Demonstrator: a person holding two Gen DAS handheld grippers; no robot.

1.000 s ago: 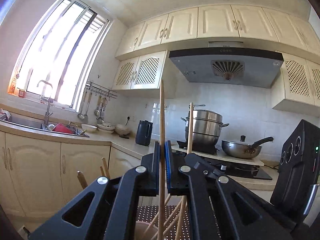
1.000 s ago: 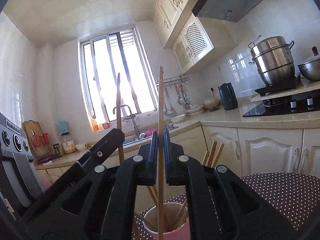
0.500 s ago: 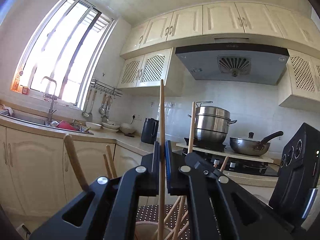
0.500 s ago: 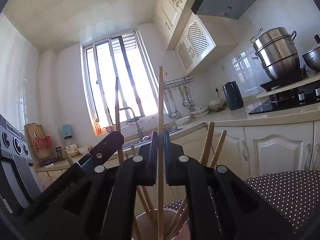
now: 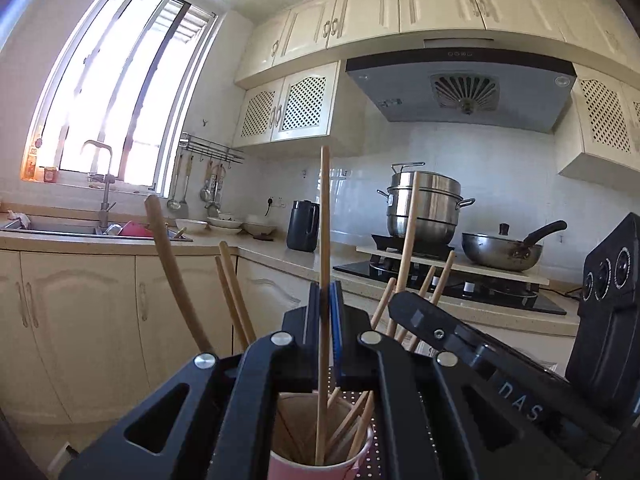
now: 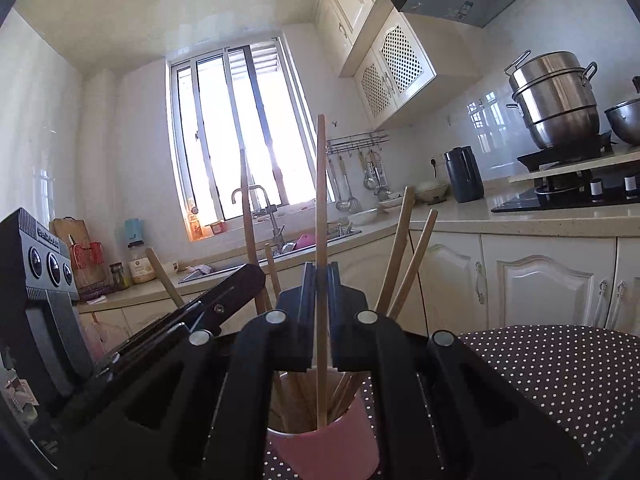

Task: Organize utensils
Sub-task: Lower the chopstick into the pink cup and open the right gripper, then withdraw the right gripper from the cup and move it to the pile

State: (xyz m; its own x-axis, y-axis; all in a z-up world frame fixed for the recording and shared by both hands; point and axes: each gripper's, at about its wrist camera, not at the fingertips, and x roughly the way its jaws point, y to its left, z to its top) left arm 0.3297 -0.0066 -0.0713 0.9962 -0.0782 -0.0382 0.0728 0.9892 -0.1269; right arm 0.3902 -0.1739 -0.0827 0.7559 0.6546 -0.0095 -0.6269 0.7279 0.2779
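My left gripper (image 5: 325, 296) is shut on a wooden chopstick (image 5: 324, 216) held upright, its lower end inside the pink cup (image 5: 320, 468) just below. My right gripper (image 6: 320, 280) is shut on another upright chopstick (image 6: 320, 184), its lower end in the same pink cup (image 6: 324, 448). The cup holds several other chopsticks (image 5: 236, 292) that lean outward. Each gripper shows in the other's view: the right one (image 5: 420, 316) and the left one (image 6: 240, 280). The cup stands on a dark polka-dot cloth (image 6: 560, 364).
A black appliance with knobs (image 5: 608, 280) stands close beside the cup and also shows in the right wrist view (image 6: 44, 264). Behind are the counter, the sink (image 5: 80, 228), a kettle (image 5: 302, 230), and a stove with a steamer pot (image 5: 424, 208) and a pan (image 5: 500, 248).
Both grippers have come down with their chopsticks toward the pink cup; the chopstick tips now sit inside it and more of the cup shows.
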